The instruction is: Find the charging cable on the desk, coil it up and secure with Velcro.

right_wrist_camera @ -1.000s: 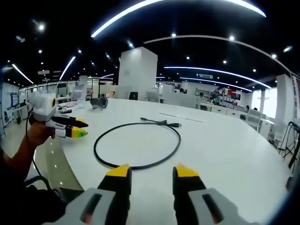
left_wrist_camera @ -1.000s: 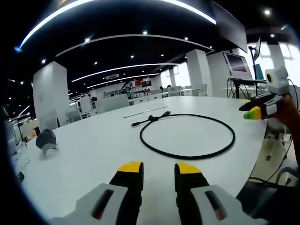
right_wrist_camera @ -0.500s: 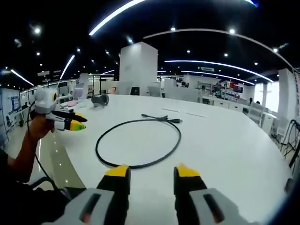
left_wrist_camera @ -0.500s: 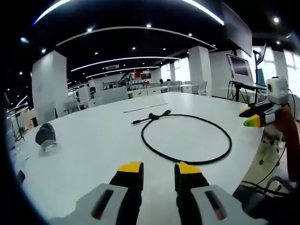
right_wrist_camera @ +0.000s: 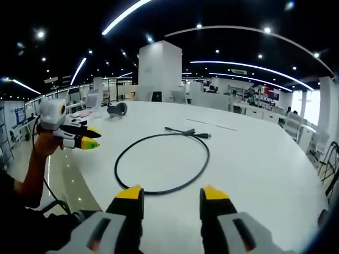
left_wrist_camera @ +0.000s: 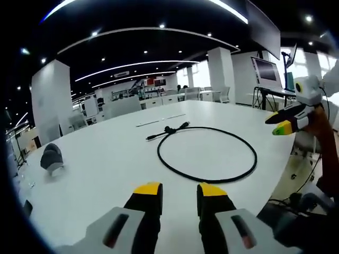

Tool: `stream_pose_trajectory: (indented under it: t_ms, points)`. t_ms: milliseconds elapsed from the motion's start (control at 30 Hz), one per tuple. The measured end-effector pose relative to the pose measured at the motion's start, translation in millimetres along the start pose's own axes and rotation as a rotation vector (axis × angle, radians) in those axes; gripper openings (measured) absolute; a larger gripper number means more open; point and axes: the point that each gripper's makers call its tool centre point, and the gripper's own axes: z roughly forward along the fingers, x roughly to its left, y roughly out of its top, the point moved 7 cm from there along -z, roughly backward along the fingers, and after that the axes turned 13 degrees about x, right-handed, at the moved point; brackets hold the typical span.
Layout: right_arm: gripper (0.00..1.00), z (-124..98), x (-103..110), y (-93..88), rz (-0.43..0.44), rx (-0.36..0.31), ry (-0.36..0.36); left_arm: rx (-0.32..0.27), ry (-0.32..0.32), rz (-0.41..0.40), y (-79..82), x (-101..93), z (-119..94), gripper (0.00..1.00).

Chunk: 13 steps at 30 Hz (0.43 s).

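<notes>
The left gripper (left_wrist_camera: pixel 177 190) has its yellow-tipped black jaws a little apart, with nothing between them. The right gripper (right_wrist_camera: pixel 172 193) is the same: its jaws stand apart and hold nothing. Both hang above the near edge of the big white round table (left_wrist_camera: pixel 106 159). Straight ahead of both pairs of jaws lies the thin black charging cable (left_wrist_camera: pixel 206 153), flat on the table in one wide loose ring. It is near the grippers but not touching them. The two ends of the cable cross at the far side of the ring, away from the jaws, and the plugs stick out sideways there. A small dark bit sits where the ends meet; it may be the Velcro strap, but it is too small to tell. In the left gripper view the ring lies a bit to the right, toward the right gripper. In the right gripper view it lies a bit to the left. So it sits between the two, and neither looks clearly nearer. A small grey thing (left_wrist_camera: pixel 51 157) rests far off on the table.
</notes>
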Motion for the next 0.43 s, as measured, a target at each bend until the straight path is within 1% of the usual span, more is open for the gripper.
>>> stream_pose_trajectory:
  t_ms: [433]
  points:
    - [0.43,4.1,-6.5,-5.6,0.010,-0.007,-0.004,-0.012,0.006,-0.013,-3.2,-2.5,1.9,0.27]
